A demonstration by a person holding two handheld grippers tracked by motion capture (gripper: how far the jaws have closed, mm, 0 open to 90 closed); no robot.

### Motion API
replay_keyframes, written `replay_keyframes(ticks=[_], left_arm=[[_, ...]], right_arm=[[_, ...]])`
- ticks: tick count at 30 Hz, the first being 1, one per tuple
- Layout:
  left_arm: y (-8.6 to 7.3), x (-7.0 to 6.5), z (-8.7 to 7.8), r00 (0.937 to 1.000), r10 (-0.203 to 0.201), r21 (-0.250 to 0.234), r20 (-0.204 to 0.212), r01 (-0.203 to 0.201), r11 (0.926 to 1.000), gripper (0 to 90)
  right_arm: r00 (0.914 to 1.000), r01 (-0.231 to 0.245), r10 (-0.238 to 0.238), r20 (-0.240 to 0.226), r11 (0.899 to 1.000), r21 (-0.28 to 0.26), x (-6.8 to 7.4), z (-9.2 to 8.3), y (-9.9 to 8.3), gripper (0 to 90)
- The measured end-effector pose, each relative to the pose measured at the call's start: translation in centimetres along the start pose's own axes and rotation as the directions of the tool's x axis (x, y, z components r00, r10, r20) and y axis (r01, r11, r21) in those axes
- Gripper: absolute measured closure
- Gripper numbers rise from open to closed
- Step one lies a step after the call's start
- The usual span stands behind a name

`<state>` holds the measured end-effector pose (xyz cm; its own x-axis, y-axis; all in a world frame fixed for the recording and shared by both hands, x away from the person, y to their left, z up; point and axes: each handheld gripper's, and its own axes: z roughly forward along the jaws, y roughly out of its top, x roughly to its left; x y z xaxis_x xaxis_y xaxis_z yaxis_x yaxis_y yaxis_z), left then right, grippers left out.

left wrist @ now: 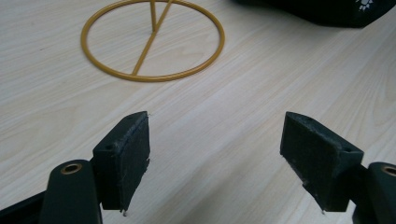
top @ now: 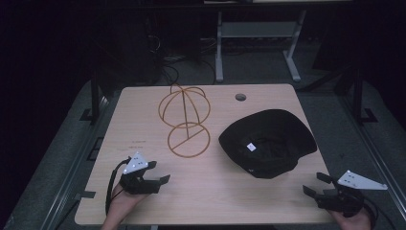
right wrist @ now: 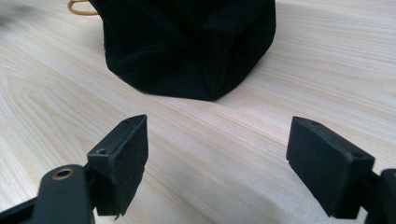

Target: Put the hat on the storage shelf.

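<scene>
Hat [top: 268, 143], black fabric, upside down on tabletop [top: 143, 191] right of gold wire stand [top: 186, 122], well apart from both tongs. Prob. soft, light, floppy — best pinched at brim edge. Left tongs [top: 155, 171] & right tongs [top: 317, 184] wide open, empty.

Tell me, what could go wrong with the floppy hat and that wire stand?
The black hat is soft and lies upside down, so an open claw might pinch only its brim and let it sag or slip. The wire stand looks light and stands close beside the hat, so a bump might tip it.
</scene>
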<state>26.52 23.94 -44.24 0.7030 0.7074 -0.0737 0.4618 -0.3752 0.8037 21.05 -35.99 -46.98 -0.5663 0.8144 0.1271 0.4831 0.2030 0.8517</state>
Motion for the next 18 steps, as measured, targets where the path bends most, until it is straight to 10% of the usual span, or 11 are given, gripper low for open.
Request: replay_keyframes(ticks=[18], left_arm=[[3.0,-3.1,0.4,0.9905,0.064,-0.033,0.122,-0.060,0.9976,24.1]], right_arm=[[1.0000,0.001,-0.001,0.001,1.000,-0.012,0.7,0.0,0.4,19.1]])
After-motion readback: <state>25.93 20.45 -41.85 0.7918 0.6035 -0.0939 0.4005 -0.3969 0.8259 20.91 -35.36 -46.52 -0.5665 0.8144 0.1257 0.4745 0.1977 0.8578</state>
